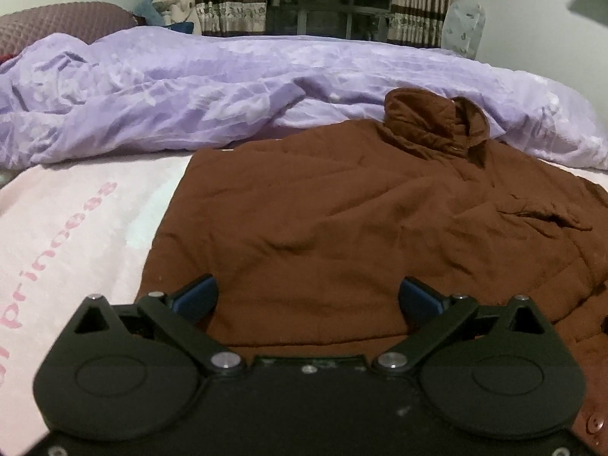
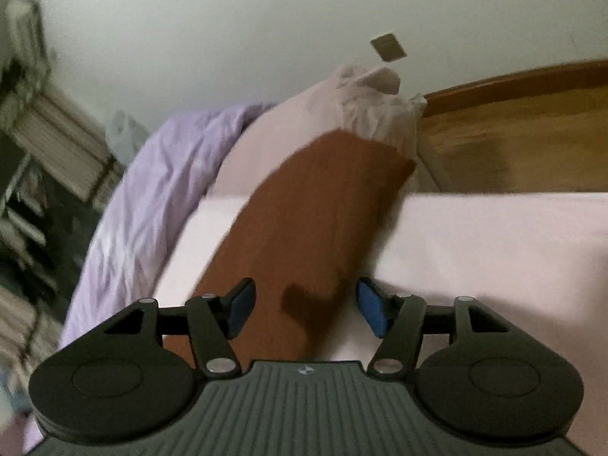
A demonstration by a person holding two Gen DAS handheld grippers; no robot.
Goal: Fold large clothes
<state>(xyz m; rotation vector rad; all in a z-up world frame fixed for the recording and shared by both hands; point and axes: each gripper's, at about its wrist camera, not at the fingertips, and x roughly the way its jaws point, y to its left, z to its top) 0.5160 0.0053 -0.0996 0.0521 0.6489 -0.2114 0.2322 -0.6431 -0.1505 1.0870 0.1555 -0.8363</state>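
Your left gripper (image 1: 307, 296) is spread wide, blue pads (image 1: 197, 296) well apart, gripping nothing; it hovers low over the near hem of the brown jacket (image 1: 342, 220). The jacket lies spread on the pink sheet (image 1: 76, 220) of the bed, collar (image 1: 437, 121) toward the far side where the lilac duvet (image 1: 190, 98) is bunched, and its right side rumpled toward the bed's right edge.

Your right gripper (image 2: 304, 304) is also open and holds nothing. A brown strip, probably a sleeve (image 2: 311, 205), runs between its pads across the pink sheet (image 2: 494, 235) toward the bed corner by the pale pillow (image 2: 380, 106); the view is blurred, so you cannot tell whether the pads touch it.

Risks, judged from here:
- The padded cloth looks thick. Closing on one layer only would let the lower layers sag and the fold skew.
- The left pads sit near the jacket's left edge: pinching too deep may catch the pink sheet with the hem.
- The sleeve lies close to the bed's edge; a loose grip could let it slide off and drag the body askew.
- The collar touches the duvet and may snag when you lift.
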